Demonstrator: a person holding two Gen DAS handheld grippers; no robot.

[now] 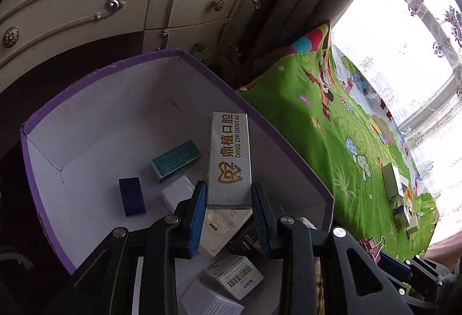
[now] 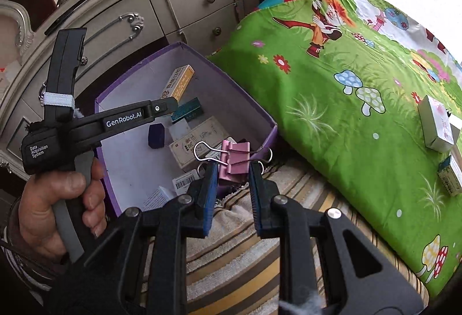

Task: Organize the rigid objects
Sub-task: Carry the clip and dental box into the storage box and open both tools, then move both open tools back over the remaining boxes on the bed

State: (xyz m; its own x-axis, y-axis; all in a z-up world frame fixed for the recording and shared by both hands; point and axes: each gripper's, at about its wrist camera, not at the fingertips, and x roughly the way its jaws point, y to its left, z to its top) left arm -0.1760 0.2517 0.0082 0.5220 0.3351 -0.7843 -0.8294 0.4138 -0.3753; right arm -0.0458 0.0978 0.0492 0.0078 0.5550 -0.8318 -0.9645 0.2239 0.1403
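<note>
holding a long dental box [image 1: 229, 159] over the purple box [image 1: 115, 101], the left gripper [image 1: 229, 193] is nearer; the right gripper [image 2: 231, 170] pinches a pink binder clip [image 2: 234, 159] beside the rim.

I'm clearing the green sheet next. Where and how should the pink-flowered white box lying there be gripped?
Grip the white box across its two long sides near the middle, coming down from above. It lies flat on the green sheet with its broad face up, and those sides look narrow enough for the fingers.

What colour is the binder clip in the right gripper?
Pink binder clip, with silver wire handles; clearest in the right wrist view.
</note>
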